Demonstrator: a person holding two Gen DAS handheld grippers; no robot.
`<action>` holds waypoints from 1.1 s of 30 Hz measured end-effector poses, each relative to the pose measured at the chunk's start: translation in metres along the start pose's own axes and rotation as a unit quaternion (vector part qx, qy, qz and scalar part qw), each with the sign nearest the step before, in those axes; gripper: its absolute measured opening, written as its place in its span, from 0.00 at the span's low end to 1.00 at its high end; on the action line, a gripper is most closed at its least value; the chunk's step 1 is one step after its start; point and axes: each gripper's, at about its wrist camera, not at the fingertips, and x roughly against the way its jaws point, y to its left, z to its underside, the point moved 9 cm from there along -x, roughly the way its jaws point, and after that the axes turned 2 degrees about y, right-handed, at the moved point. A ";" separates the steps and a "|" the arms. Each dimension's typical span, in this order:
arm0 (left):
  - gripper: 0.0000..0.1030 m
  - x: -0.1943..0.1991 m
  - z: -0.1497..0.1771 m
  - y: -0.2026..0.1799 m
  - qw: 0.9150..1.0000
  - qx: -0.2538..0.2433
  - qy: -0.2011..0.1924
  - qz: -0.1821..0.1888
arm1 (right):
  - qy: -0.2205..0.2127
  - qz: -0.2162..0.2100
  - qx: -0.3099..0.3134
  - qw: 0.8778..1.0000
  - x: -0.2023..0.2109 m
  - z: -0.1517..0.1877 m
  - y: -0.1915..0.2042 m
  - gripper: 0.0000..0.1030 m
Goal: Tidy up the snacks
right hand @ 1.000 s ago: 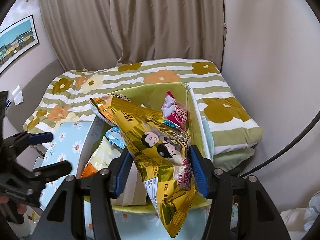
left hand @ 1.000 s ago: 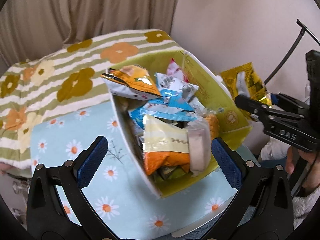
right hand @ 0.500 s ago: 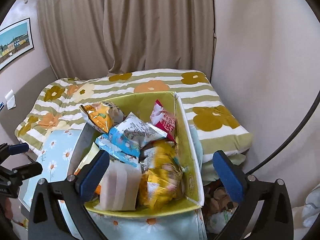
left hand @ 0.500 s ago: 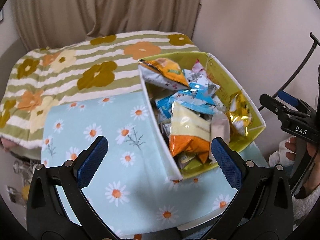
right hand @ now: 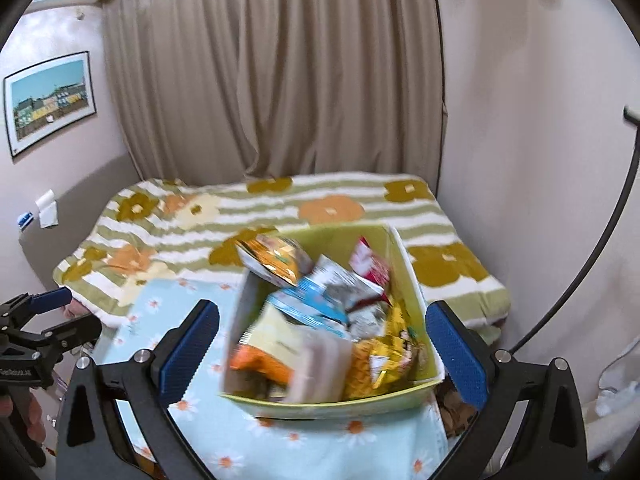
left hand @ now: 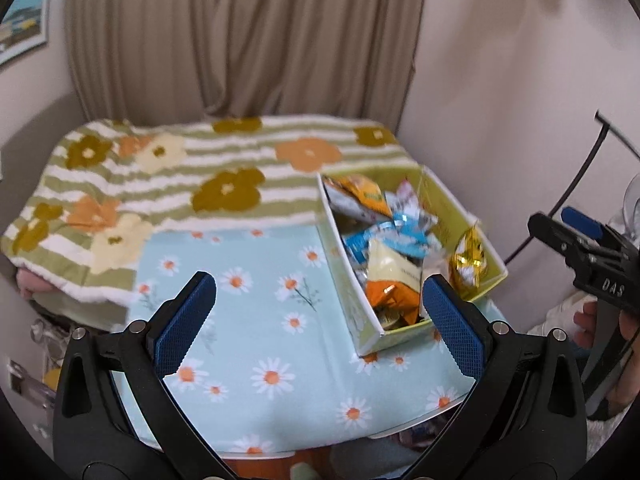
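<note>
Yellow-green snack box point(right hand: 408, 280) sits at counter point(left hand: 256, 344) right edge, packets heaped above rim. We hold left hand-held gripper point(left hand: 316, 312) and right hand-held gripper point(right hand: 322, 344) wide, empty. Risk: gold packet point(left hand: 468, 256) by wall could slip overboard if we nudge box.

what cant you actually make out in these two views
- Print on the snack packets: right wrist view, motion blur.
- Snacks at the bottom of the green box: both views, covered by the packets on top.
- Floor beside the table: left wrist view, cut off by the left gripper.
</note>
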 end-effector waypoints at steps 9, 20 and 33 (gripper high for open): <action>1.00 0.105 0.008 0.036 0.993 0.003 -0.099 -0.059 | -0.042 -0.003 0.010 0.999 0.068 0.015 0.055 1.00; 1.00 0.141 0.040 0.042 0.990 0.005 -0.128 -0.059 | -0.057 0.013 0.020 0.998 0.092 0.037 0.079 1.00; 1.00 0.149 0.045 0.040 0.989 0.005 -0.134 -0.059 | -0.065 0.020 0.015 0.998 0.101 0.041 0.077 1.00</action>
